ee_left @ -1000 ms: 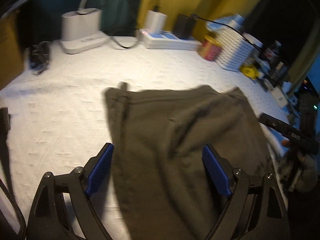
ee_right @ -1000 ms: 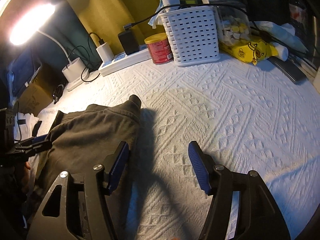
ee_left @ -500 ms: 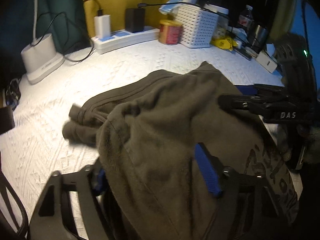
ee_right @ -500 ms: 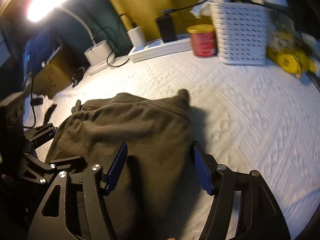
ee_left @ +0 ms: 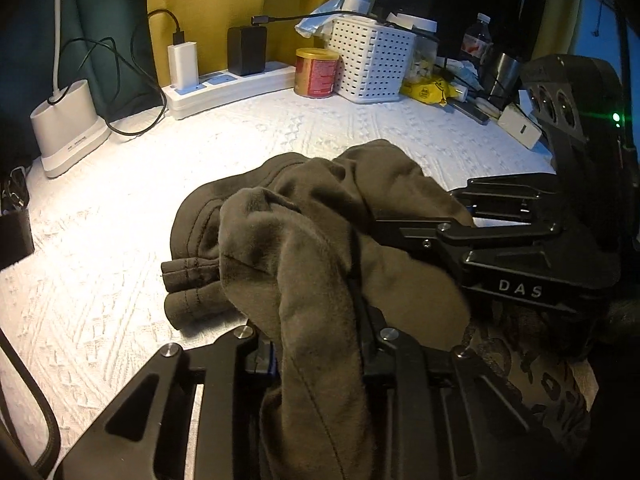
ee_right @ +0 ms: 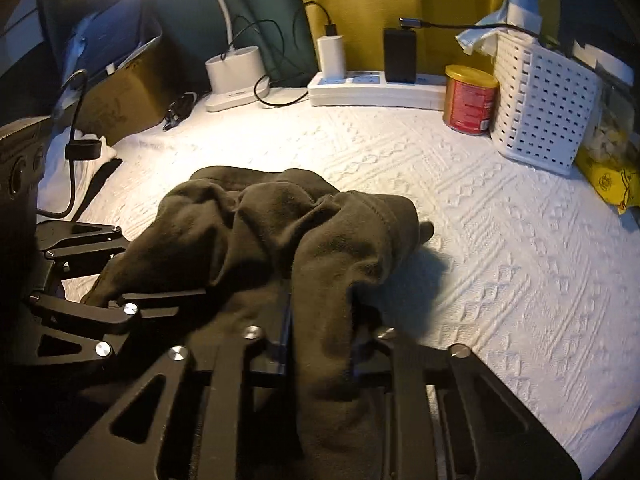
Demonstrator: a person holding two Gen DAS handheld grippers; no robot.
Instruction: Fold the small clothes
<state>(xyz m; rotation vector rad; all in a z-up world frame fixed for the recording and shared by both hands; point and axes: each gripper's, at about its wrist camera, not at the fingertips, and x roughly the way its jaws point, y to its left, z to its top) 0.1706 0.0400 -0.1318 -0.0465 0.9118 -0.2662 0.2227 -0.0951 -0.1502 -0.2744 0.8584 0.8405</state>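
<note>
the dark olive fleece garment (ee_left: 304, 236) lies bunched on the white textured bedspread (ee_left: 100, 248), with its near hem lifted off the surface and its far bulk resting in a rumpled heap. both grippers have hold of that near hem. the left gripper (ee_left: 316, 356) has its jaws closed on a thick fold of fleece that rises between them, and in its own view the cloth hides the pads almost wholly. the right gripper (ee_right: 320, 344) is clamped likewise on a second fold at the garment's right side, with fabric spilling over its fingers.

the relation that matters is this: the garment runs forward from both sets of jaws, away from the person, toward the white power strip (ee_right: 376, 88) and the red tin (ee_right: 470, 98) at the back. its long axis looks to run from the held hem to the far heap, though the bunching makes that hard to judge. the two grippers sit close beside each other, left to right across the cloth, so neither is plainly nearer; the right gripper (ee_left: 500, 240) shows just right of the fold in the left view.

the likely step is carrying the held hem forward over the far part. with the grips this close together, the edge between them may sag and the fold may land crooked.
</note>
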